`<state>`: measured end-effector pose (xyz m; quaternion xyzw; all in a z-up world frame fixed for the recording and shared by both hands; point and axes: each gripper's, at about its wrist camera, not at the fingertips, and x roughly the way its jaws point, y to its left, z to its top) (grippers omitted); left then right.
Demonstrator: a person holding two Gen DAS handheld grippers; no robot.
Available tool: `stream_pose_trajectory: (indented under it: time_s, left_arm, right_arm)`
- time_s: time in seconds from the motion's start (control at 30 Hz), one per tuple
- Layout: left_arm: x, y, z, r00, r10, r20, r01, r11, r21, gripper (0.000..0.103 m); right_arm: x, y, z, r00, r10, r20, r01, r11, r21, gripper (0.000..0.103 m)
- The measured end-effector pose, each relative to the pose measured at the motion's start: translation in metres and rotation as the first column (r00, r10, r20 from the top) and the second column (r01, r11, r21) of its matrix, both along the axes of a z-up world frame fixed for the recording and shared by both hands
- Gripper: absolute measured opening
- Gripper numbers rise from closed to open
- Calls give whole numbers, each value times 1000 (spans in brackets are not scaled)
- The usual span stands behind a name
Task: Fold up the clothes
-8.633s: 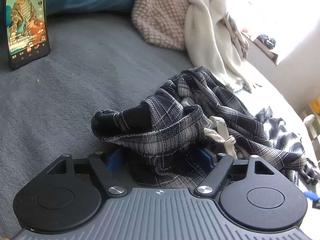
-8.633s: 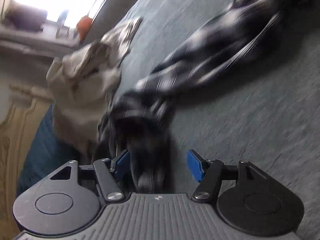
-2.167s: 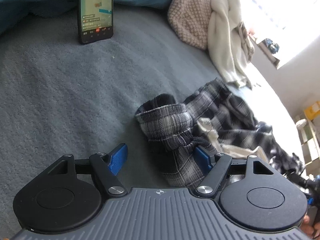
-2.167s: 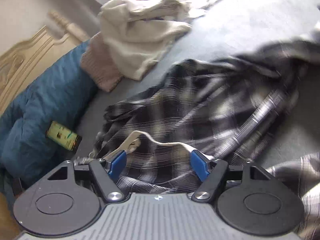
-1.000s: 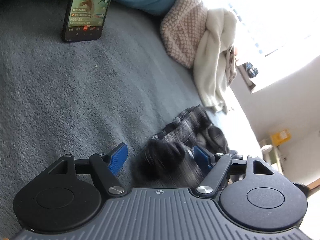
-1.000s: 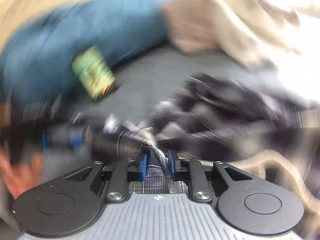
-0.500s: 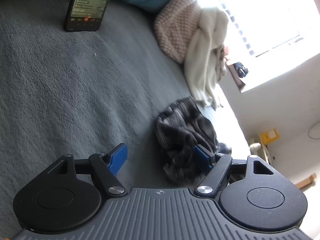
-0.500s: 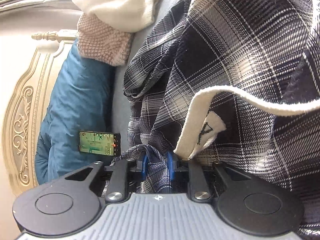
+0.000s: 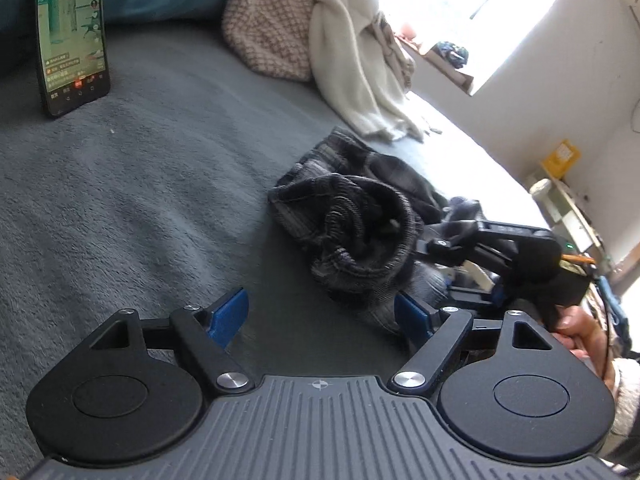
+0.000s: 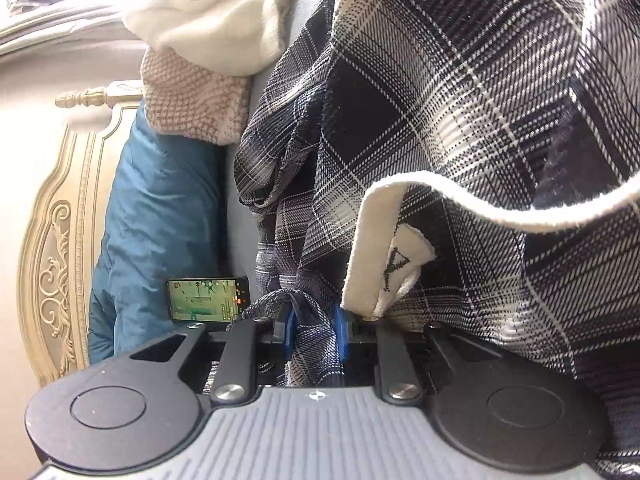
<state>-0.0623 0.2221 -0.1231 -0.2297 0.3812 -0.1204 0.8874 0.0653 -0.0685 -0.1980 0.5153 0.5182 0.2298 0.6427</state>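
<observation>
Garment: soft, limp black-and-white plaid cloth trousers (image 10: 460,92), bunched on grey bed (image 9: 120,208). Right tool (image 10: 312,330) pinches waistband fold; left tool (image 9: 320,314) gapes, empty. Recommend gripping waistband.

Black-and-white plaid trousers (image 10: 460,128), cream drawstring (image 10: 460,188); grey blanket (image 9: 140,200); teal pillow (image 10: 160,216); beige knit (image 9: 268,20); blue pads (image 9: 230,314)

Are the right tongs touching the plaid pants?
Touching. The right wrist view shows the right tongs shut on a fold of the plaid pants.
</observation>
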Motion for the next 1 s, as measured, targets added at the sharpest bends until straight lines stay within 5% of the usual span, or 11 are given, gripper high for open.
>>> stream_pose_trajectory:
  time_s: [0.67, 1.0]
  left_arm:
    - [13, -16, 2, 998, 22, 57, -22, 1000, -2, 78]
    - [12, -16, 6, 995, 26, 95, -25, 1000, -18, 63]
  right_arm:
    - [-3, -8, -6, 1000, -6, -2, 6, 1000, 13, 20]
    - [-4, -9, -7, 1000, -10, -2, 10, 1000, 22, 20]
